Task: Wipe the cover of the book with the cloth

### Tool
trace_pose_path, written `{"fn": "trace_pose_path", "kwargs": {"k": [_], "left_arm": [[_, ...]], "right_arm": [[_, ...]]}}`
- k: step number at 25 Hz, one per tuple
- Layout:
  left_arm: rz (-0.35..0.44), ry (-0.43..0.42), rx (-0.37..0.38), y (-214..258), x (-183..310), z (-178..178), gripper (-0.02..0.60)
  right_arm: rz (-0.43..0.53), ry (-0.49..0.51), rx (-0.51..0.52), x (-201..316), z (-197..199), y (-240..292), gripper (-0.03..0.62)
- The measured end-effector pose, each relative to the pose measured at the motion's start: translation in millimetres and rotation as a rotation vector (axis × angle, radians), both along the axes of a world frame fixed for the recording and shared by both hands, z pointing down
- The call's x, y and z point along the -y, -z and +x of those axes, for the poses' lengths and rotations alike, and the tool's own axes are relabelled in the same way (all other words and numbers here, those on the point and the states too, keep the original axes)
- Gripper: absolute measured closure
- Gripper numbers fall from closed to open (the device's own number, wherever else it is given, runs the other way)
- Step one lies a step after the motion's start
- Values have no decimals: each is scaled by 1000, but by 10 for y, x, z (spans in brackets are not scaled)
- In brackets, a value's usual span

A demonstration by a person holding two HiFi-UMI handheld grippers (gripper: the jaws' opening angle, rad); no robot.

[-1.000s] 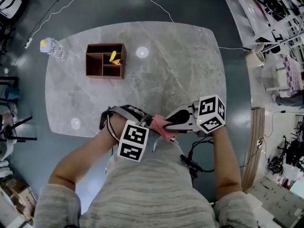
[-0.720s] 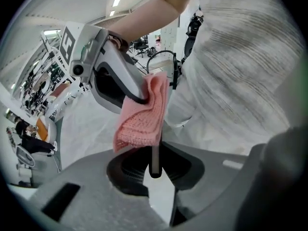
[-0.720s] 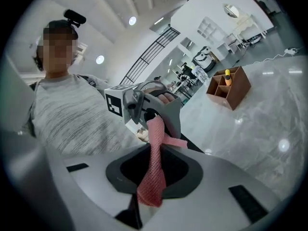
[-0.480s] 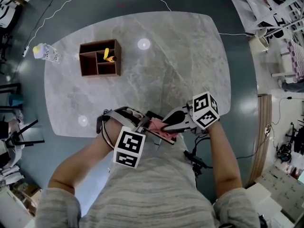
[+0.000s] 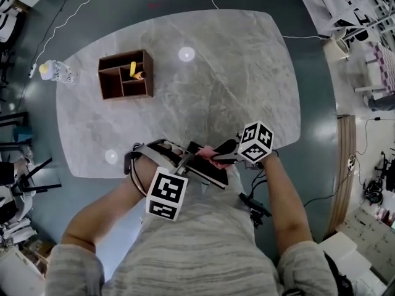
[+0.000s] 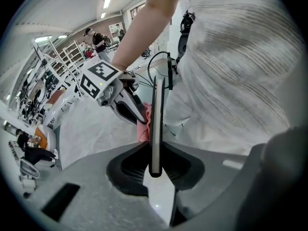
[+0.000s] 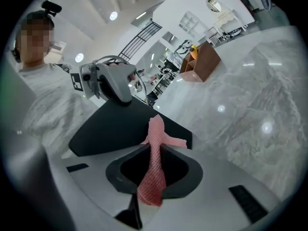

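One cloth (image 7: 155, 129) in right hand-held gripper (image 7: 153, 150), against book (image 7: 118, 125).

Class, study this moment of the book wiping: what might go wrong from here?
The left gripper pinches the book by one thin edge in mid-air; wiping pressure may twist it loose. The right gripper holds the cloth as a narrow bunch, so its jaws might scrape the cover.

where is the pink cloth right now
The pink cloth is pinched in the right gripper, touching the black book that the left gripper holds, at the table's near edge in the head view.
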State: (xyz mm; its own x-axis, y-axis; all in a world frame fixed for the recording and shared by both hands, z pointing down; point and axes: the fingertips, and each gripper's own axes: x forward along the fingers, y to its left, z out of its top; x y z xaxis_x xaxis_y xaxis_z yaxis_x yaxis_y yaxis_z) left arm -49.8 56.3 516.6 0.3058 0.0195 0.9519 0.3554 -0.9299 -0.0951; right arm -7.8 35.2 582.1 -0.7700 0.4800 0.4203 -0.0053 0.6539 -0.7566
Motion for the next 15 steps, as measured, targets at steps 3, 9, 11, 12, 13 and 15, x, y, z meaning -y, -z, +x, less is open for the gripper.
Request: {"fn": "trace_pose_path", "kwargs": {"k": [3,9,11,12,13,15], "left_arm": [[2,-5,0,2,-16,3,505],[5,-11,-4,-6,-70,2,506],[7,-11,-5,-6,-74,5,505],[8,-11,-5,-8,-77,7,506],[9,-12,-7,-11,-80,9,505],[12,-17,-9,-20,-88,4,505]], "right_arm": [[37,-1,-65,8,30,-223,537],[114,53,-219,-21,62,-622,537],[149,66,-279,-7,68,-732,537],[168,70,-308,1,69,-777,537],[186,71,-335,12,66,-813,537],[208,51,-376,52,34,-861,537]]}}
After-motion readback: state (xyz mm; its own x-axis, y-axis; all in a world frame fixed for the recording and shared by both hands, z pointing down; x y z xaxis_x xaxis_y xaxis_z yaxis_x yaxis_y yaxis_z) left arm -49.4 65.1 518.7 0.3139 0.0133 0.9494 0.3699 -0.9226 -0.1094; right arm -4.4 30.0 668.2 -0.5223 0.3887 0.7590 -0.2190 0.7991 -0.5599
